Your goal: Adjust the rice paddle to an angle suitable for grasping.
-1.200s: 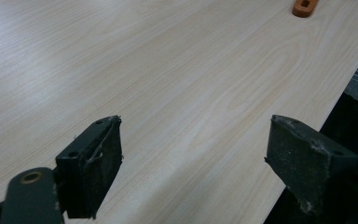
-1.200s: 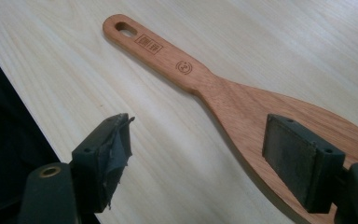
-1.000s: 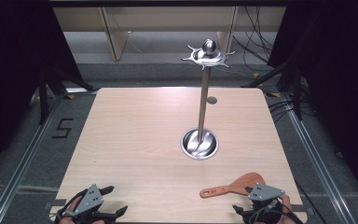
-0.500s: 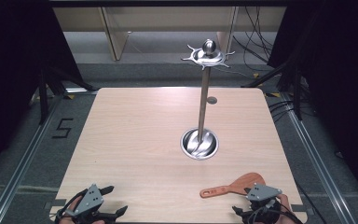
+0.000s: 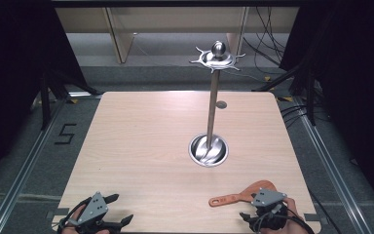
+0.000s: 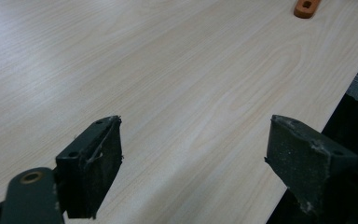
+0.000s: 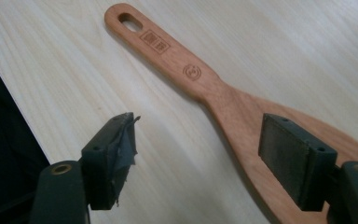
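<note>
Where table lies bare: steel stand [image 5: 213, 97] beyond spatula [image 5: 238, 195].

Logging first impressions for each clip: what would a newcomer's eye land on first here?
Most likely the tall metal stand, rising from a shiny round base right of the table's middle and topped by a spiked disc with a ball. Next, the wooden spatula lying flat near the front right corner, with the right gripper over it, jaws apart and just been closing, one above the blade. The left gripper sits open over bare wood at front left.

Black curtains [image 5: 9, 73] are hanging at both sides; cables [image 5: 268, 48] are lying on the grey floor [image 5: 156, 61] behind the wooden table [image 5: 141, 146].
</note>
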### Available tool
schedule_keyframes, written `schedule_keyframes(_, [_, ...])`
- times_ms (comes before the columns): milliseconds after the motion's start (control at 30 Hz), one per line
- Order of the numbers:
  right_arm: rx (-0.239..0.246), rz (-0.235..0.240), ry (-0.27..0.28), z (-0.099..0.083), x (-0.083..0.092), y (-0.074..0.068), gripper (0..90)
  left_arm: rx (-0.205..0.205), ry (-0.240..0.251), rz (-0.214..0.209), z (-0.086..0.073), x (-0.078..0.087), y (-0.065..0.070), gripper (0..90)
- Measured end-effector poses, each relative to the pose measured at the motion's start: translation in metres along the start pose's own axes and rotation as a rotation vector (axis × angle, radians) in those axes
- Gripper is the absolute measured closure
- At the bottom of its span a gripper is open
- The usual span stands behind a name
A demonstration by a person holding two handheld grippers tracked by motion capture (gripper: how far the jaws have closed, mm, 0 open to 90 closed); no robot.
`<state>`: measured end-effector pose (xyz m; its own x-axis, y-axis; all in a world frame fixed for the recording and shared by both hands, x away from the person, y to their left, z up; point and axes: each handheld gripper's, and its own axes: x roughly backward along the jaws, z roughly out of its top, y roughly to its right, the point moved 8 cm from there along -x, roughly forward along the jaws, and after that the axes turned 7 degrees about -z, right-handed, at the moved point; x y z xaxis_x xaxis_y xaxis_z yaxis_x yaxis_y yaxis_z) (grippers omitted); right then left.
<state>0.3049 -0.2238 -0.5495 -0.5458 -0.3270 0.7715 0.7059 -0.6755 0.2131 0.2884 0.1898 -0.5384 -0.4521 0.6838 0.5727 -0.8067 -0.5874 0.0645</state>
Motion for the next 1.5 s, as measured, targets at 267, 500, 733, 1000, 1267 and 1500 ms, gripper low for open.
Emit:
schedule_keyframes(267, [0.052, 0.018, -0.025, 0.019, -0.005, 0.000, 32.2, -0.014, -0.012, 0.003, 0.000, 0.001, -0.001, 17.8])
schedule_keyframes(500, [0.095, 0.014, -0.059, 0.033, -0.015, 0.003, 34.9, 0.037, 0.024, 0.005, 0.001, 0.000, 0.002, 17.8])
schedule_keyframes(733, [0.169, 0.091, -0.120, 0.044, -0.028, -0.003, 38.8, 0.035, 0.021, 0.005, 0.001, 0.000, 0.002, 17.8])
schedule_keyframes(1000, [0.209, 0.111, -0.189, 0.051, -0.036, -0.011, 43.8, -0.020, -0.004, 0.006, 0.000, 0.002, -0.002, 17.8])
schedule_keyframes(1267, [0.231, 0.144, -0.202, 0.053, -0.043, -0.010, 45.1, 0.026, 0.022, -0.001, 0.001, 0.001, 0.002, 17.8])
schedule_keyframes(1500, [0.228, 0.161, -0.243, 0.052, -0.046, -0.011, 48.3, 0.022, 0.022, 0.007, 0.001, 0.001, 0.001, 17.8])
